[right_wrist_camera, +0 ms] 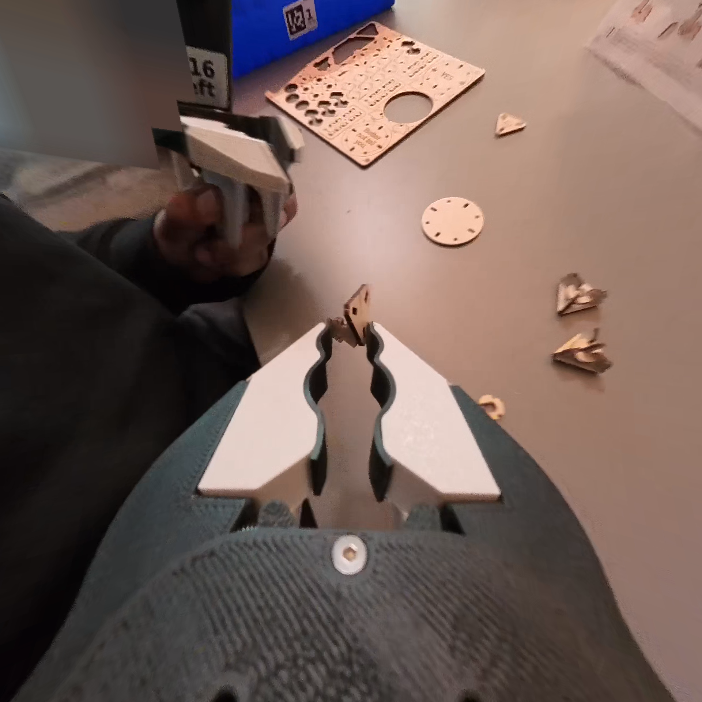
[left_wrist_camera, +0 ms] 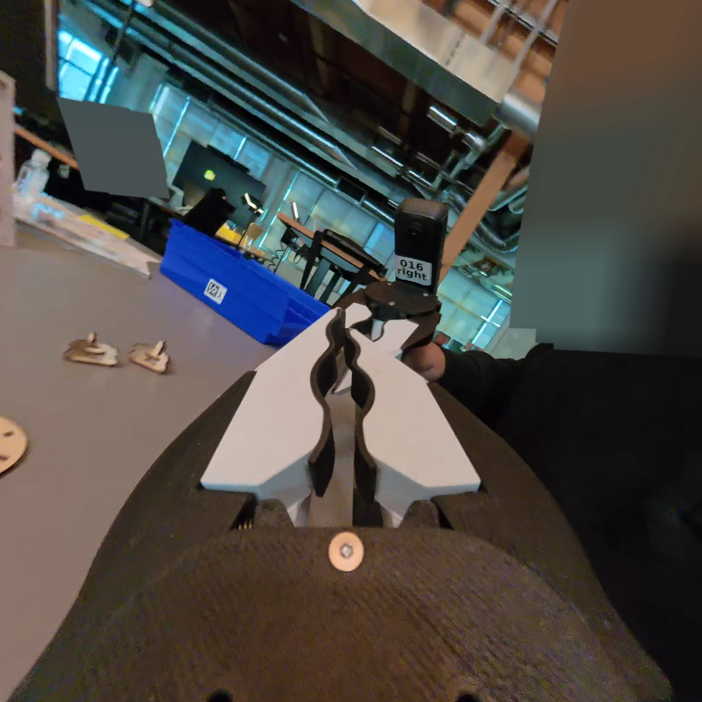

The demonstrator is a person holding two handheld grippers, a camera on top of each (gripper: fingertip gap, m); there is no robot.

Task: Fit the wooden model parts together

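In the right wrist view my right gripper (right_wrist_camera: 348, 328) is shut on a small wooden piece (right_wrist_camera: 359, 307) of slotted flat parts. It holds the piece at the fingertips, above the grey table (right_wrist_camera: 380, 247). My left gripper (left_wrist_camera: 343, 319) is shut, its fingertips meet and nothing shows between them. It is raised off the table and points at the right gripper (left_wrist_camera: 376, 334), which is close in front of it. In the right wrist view the left gripper (right_wrist_camera: 292, 163) is at the upper left, held by a hand.
A laser-cut wooden sheet (right_wrist_camera: 376, 91) with cut-outs lies far ahead, next to a blue bin (right_wrist_camera: 304, 30). A wooden disc (right_wrist_camera: 452, 220), a small triangle (right_wrist_camera: 509, 124), two assembled wooden pieces (right_wrist_camera: 577, 294) (right_wrist_camera: 579, 355) and a ring part (right_wrist_camera: 492, 405) lie to the right. Papers (right_wrist_camera: 653, 57) are at the far right. About 7 cm separates my left fingertips from my right. The wooden disc (right_wrist_camera: 452, 220) is about 15 cm from my right fingertips.
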